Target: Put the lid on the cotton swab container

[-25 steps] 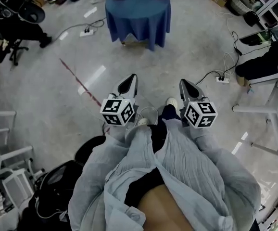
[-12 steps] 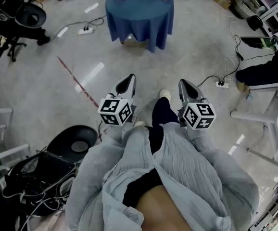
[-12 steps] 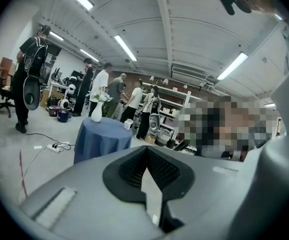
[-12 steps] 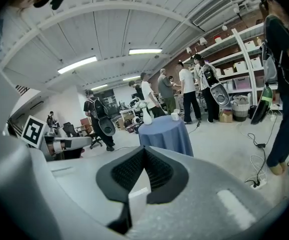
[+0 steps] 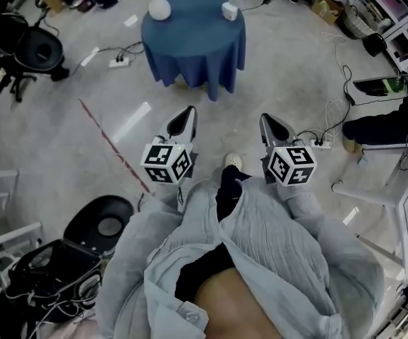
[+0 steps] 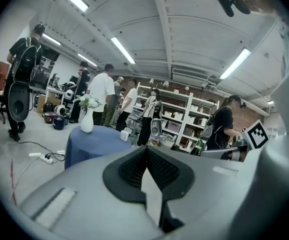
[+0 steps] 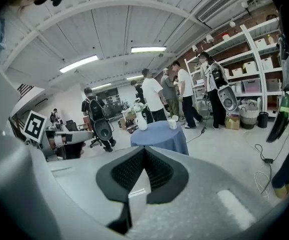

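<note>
- The floor (image 5: 70,133) fills most of the head view. It has slid backward under the person over the last second, and the black round stool (image 5: 99,224) now sits further back at the lower left.
- The bench (image 5: 197,44), round and draped in blue cloth, shows more fully and lower in the frame than a second ago. It is still well apart from both grippers. I take this as a walk toward the bench, so the capping has not begun.
- One pale shoe (image 5: 232,162) is stepped forward between the grippers, which fits a stride in progress.
- The left gripper (image 5: 188,113) is held out ahead. In the left gripper view its fingers are pressed together with nothing between them, and they point at the bench (image 6: 92,141).
- The right gripper (image 5: 266,121) is level beside it. Its fingers are likewise pressed together and hold nothing.
- A white vase (image 5: 159,7) stands on the far left part of the bench top.
- A small white container (image 5: 230,10) stands at the far right edge of the bench top. It is probably the cotton swab holder, but it is too small to tell whether it is capped.
</note>
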Action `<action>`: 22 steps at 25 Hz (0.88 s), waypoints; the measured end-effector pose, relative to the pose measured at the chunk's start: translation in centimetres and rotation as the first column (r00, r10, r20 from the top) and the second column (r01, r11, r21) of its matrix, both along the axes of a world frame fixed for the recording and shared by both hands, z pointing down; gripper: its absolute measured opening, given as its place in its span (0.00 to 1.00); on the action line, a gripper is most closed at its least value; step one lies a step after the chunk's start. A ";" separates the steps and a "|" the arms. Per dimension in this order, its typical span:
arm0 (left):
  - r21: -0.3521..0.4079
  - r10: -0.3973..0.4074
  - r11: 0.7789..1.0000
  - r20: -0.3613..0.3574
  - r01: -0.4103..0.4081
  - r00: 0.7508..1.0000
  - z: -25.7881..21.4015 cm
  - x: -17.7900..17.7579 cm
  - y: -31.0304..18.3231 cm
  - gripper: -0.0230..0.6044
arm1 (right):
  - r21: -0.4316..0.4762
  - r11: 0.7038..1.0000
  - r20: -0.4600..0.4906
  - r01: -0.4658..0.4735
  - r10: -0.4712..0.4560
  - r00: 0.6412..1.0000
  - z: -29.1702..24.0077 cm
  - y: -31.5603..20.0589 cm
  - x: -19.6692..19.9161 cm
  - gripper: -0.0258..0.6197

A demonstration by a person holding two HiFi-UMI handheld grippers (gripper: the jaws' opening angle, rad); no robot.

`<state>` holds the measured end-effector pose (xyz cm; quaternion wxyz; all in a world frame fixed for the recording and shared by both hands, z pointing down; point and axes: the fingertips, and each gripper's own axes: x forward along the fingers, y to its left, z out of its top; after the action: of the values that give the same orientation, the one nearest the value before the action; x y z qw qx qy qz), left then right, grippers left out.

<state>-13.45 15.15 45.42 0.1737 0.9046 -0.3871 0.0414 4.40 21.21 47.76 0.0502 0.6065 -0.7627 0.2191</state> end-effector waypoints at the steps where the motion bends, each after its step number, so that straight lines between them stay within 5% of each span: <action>1: 0.001 -0.009 1.000 -0.002 0.009 1.000 0.0 0.5 -0.7 0.06 | 0.002 1.000 -0.004 0.006 -0.006 1.000 -0.1 -0.8 0.5 0.04; 14: -0.018 -0.062 0.998 -0.007 0.062 0.998 1.1 5.3 -5.0 0.06 | -0.003 0.999 0.001 0.037 -0.037 0.999 0.7 -5.8 5.9 0.04; 22: -0.053 -0.028 0.998 0.010 0.029 1.000 1.9 7.1 -3.7 0.06 | -0.029 1.000 0.052 0.002 -0.001 0.999 1.4 -4.8 6.7 0.04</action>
<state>-6.32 11.43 47.36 0.1965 0.8939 -0.3994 0.0535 11.11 16.40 49.12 0.0393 0.5994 -0.7609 0.2455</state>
